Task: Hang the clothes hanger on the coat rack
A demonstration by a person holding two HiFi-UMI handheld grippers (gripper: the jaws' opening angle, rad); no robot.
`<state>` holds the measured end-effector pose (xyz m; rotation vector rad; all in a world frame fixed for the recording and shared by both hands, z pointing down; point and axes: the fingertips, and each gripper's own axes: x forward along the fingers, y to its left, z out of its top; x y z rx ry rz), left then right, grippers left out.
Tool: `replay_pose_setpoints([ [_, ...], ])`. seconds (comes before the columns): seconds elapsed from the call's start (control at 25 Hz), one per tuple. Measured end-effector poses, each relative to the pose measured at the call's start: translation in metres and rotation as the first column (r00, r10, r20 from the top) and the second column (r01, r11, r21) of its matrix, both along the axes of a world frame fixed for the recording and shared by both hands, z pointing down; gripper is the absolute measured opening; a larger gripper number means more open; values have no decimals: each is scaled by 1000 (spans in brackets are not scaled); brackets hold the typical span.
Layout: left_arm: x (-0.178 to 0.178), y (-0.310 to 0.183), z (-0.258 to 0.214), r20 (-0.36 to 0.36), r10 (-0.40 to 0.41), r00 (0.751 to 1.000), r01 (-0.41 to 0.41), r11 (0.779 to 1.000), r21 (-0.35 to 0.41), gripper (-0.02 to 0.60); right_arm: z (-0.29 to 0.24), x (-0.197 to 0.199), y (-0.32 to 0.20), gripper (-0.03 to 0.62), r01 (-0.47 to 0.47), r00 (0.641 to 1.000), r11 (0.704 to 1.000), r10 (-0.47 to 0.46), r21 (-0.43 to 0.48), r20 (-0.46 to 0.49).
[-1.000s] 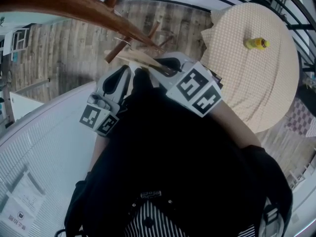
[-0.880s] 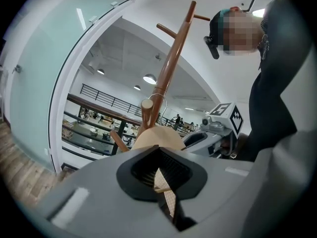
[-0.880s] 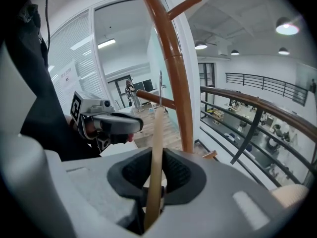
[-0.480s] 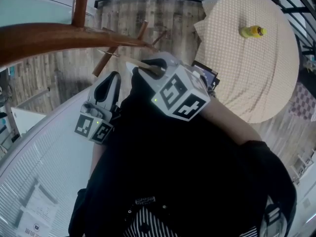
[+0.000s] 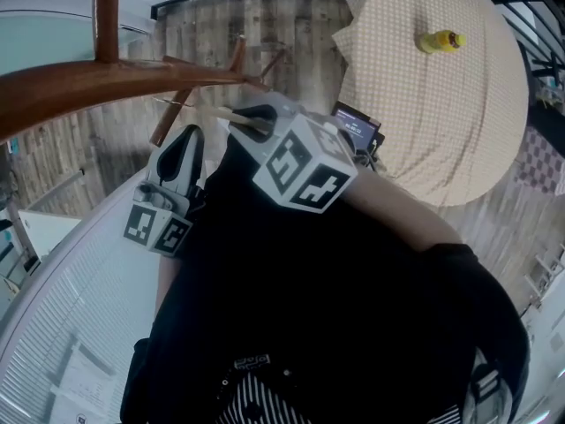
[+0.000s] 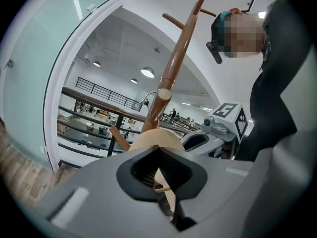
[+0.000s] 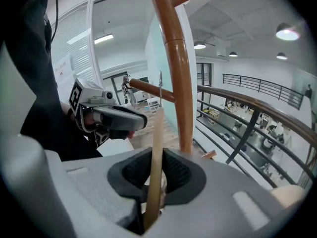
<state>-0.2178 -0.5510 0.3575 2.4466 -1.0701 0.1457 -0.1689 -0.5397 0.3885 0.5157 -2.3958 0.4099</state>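
The brown wooden coat rack (image 7: 178, 83) stands just beyond my right gripper (image 7: 156, 170), its pole rising past several angled pegs (image 7: 148, 89). That gripper is shut on the light wooden clothes hanger (image 7: 156, 152), whose bar runs up between the pads to a thin metal hook (image 7: 160, 86) close to a peg. In the head view the right gripper (image 5: 256, 122) holds the hanger (image 5: 225, 114) under a rack arm (image 5: 88, 82). My left gripper (image 5: 188, 135) sits beside it to the left, jaws together and holding nothing. The pole (image 6: 171, 73) also shows in the left gripper view.
A round table with a cream checked cloth (image 5: 441, 87) stands to the right, with a small yellow object (image 5: 439, 40) on it. A dark device (image 5: 355, 129) lies by its edge. A railing (image 7: 247, 108) runs behind the rack. Glass walls curve on the left.
The left gripper has drifted slightly left and down. The right gripper keeps its hold on the hanger near the rack. The rack arm sits lower and flatter in the head view.
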Motion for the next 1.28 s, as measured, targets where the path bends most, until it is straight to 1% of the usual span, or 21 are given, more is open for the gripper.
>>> replay_pose_setpoints([
  [0.16, -2, -3, 4, -8, 15, 1000, -15, 1000, 2, 2, 11, -1, 0, 60, -13, 1000, 1000, 13, -8, -14],
  [0.36, -8, -3, 9, -13, 28, 1000, -28, 999, -14, 2, 22, -5, 1, 60, -31, 999, 999, 30, -26, -32],
  [0.56, -3, -14, 9, -19, 32, 999, -33, 999, -25, 2, 34, 2, -8, 60, -46, 998, 998, 44, -42, -50],
  [0.72, -7, -13, 13, -10, 41, 999, -41, 999, -36, 2, 47, 1, -15, 60, -53, 996, 998, 51, -29, -69],
  [0.84, -8, -10, 14, -11, 39, 999, -39, 998, -43, 2, 51, 0, -15, 60, -53, 996, 998, 51, -23, -70],
  [1.04, -7, -5, 10, -20, 30, 999, -31, 999, -36, 2, 49, -6, -10, 60, -62, 997, 997, 61, -34, -39],
  [1.28, -1, -1, 4, -27, -3, 1000, 3, 1000, -30, 2, 43, 5, -3, 61, -72, 996, 997, 71, -17, -48],
])
